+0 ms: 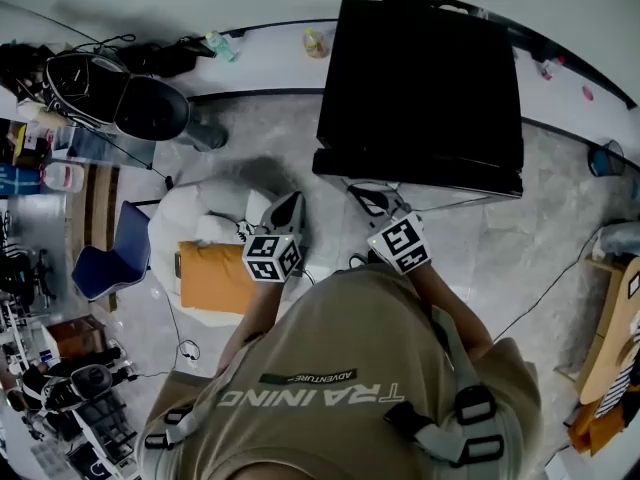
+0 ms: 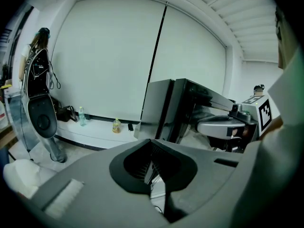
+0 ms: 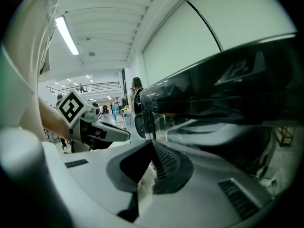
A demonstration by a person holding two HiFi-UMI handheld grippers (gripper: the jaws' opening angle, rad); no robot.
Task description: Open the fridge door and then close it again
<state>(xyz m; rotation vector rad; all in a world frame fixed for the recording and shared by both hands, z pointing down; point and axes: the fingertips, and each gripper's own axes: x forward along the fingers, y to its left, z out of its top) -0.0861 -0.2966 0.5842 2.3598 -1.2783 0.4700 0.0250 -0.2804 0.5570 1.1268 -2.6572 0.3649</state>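
At the far left of the head view we see a dark chair (image 1: pixel 148 108) by the wall. Below it stands a blue chair (image 1: pixel 108 260). Next to that lies a white cushion (image 1: pixel 200 216) with an orange pad (image 1: pixel 214 280) on it. Two bottles (image 1: pixel 220 46) stand apart on the pale ledge (image 1: pixel 262 56) along the wall. They show again in the left gripper view (image 2: pixel 116 125), left of the fridge.

The left gripper (image 1: pixel 289 201) hangs over the floor (image 1: pixel 270 158) just right of the cushion, pointing towards the fridge and well short of it. In its own view (image 2: pixel 152 144) we find its jaws brought together, with nothing between them and only a thin slit of pale floor showing.

The fridge (image 1: pixel 420 78) is a black box standing on the floor ahead of us, its back towards the wall and ledge. From above, its door (image 1: pixel 415 173) looks flush with the body. In the left gripper view the fridge (image 2: pixel 183 106) rises right of centre, grey on one side.

The right gripper (image 1: pixel 372 200) sits beside the left one, near the lower left of the door front, and we see no contact. Its own view (image 3: pixel 153 147) shows the jaws closed on each other and holding nothing. The glossy black fridge (image 3: pixel 223 89) fills the upper right there, and the left gripper (image 3: pixel 102 132) shows at the left.

A thin cable (image 1: pixel 545 293) trails over the floor at the far right.
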